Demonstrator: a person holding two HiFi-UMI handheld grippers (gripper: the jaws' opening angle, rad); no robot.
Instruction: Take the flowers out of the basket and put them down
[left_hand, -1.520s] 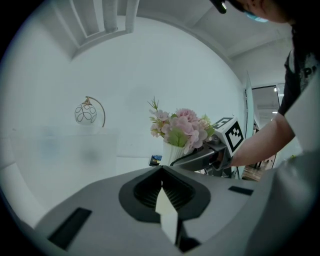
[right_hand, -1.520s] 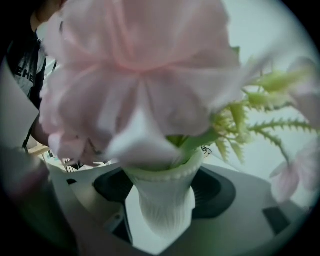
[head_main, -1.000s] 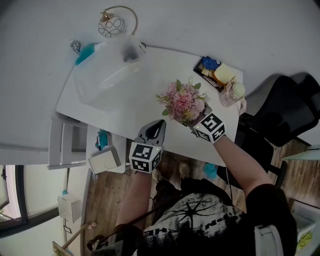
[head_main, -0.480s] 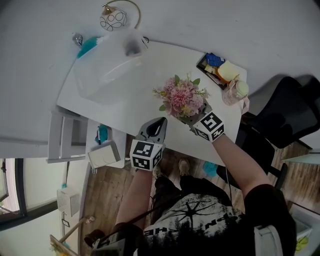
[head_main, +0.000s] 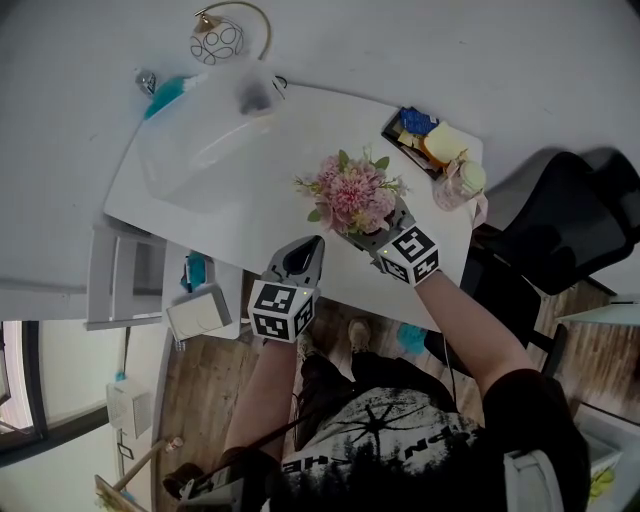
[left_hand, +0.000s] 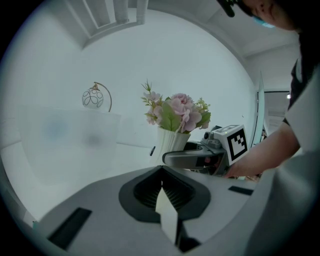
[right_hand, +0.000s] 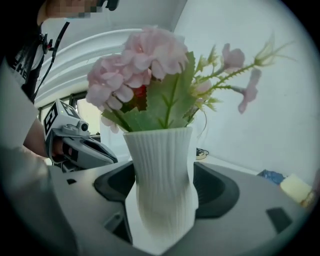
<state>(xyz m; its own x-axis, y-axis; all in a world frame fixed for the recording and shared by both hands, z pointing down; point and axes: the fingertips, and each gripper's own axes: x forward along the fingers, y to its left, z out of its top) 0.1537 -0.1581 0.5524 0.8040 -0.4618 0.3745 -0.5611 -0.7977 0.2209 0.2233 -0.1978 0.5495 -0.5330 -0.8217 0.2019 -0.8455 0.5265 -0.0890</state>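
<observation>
A bunch of pink flowers (head_main: 352, 192) with green leaves stands in a white ribbed vase (right_hand: 160, 175). My right gripper (head_main: 366, 232) is shut on the vase's lower body, over the middle of the white table (head_main: 270, 225). In the left gripper view the flowers (left_hand: 178, 112) and vase (left_hand: 170, 140) show straight ahead, with the right gripper (left_hand: 186, 158) at the vase's base. Whether the vase touches the table is hidden. My left gripper (head_main: 312, 248) is shut with nothing in it, at the table's front edge, just left of the vase. A translucent basket (head_main: 205, 140) sits at the back left.
A round wire ornament (head_main: 217, 40) hangs behind the basket. A dark tray (head_main: 415, 135) with small items and a jar (head_main: 455, 185) stand at the table's right end. A black chair (head_main: 570, 220) is beyond it. A white drawer unit (head_main: 120, 285) is at the left.
My right gripper has carried the vase of flowers a little to the left and farther from the front edge. The left gripper has barely moved.
</observation>
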